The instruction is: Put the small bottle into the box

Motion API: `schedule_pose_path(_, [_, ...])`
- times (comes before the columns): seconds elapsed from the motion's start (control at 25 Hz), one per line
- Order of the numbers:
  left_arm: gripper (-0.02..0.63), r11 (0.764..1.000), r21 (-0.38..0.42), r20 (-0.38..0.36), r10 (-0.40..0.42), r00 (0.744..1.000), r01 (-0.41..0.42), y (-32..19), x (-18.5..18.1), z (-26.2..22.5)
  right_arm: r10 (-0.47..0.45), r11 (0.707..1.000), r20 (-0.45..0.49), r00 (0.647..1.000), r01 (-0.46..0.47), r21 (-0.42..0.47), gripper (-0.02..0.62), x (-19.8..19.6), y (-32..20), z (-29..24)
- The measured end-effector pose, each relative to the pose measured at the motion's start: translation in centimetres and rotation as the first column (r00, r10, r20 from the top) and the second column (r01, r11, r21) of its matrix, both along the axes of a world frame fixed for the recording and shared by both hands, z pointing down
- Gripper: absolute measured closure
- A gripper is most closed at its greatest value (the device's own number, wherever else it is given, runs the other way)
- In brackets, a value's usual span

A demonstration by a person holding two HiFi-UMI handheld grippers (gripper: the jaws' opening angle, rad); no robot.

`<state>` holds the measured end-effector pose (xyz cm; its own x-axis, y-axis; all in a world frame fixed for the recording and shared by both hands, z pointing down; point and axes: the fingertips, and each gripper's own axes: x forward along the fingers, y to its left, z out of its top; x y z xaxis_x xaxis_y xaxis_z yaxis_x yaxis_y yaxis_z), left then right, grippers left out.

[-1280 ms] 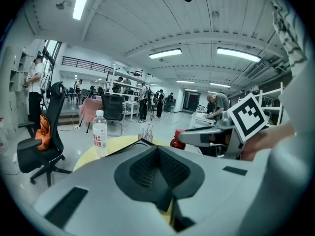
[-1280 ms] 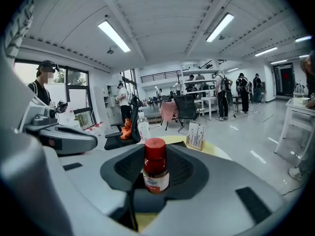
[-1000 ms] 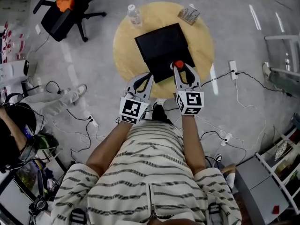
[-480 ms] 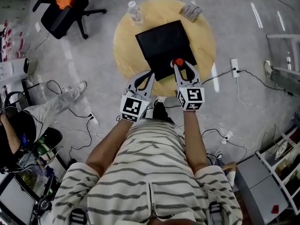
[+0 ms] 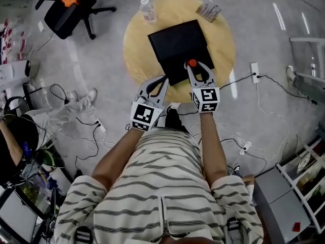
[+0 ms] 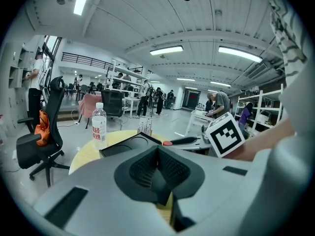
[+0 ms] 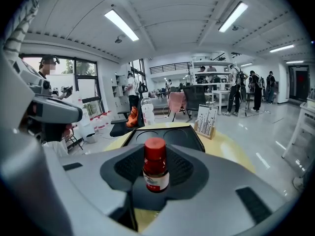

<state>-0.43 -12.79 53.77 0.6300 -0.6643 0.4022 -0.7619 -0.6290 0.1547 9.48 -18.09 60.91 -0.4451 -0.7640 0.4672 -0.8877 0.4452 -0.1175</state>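
Two grey jaws of the right gripper point(image 7: 155, 180) are pressing on the small bottle point(image 7: 154, 167), one from each side, so I am holding it upright between the ribbed pads with its red cap on top and its white label facing the camera. Seen from the head view, the bottle is hanging at the near right corner of the box point(image 5: 177, 43), just over its edge and not inside it. That box is black, lying open and flat on the round yellow table point(image 5: 134, 44), and the right gripper view is showing two round hollows in its floor. I am keeping the left gripper point(image 5: 161, 81) beside the right one, at the near rim of the table, with its jaws closed together on nothing. Farther out, a clear water bottle point(image 5: 147, 10) is standing at the far left edge of the table and a small striped pack point(image 5: 208, 10) is sitting at the far right edge, both apart from the box. Beyond the table, a black office chair point(image 5: 66, 15) is standing on the grey floor with something orange on its seat.
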Motion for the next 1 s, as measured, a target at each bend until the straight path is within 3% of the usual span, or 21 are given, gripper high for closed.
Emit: schedule_pose_path(1.0, [0.584, 1.0, -0.009, 0.006, 0.02, 1.0, -0.02, 1.4, 0.1, 0.4, 0.025, 0.998, -0.096, 0.995, -0.029, -0.049, 0.445, -0.5, -1.2, 4.6])
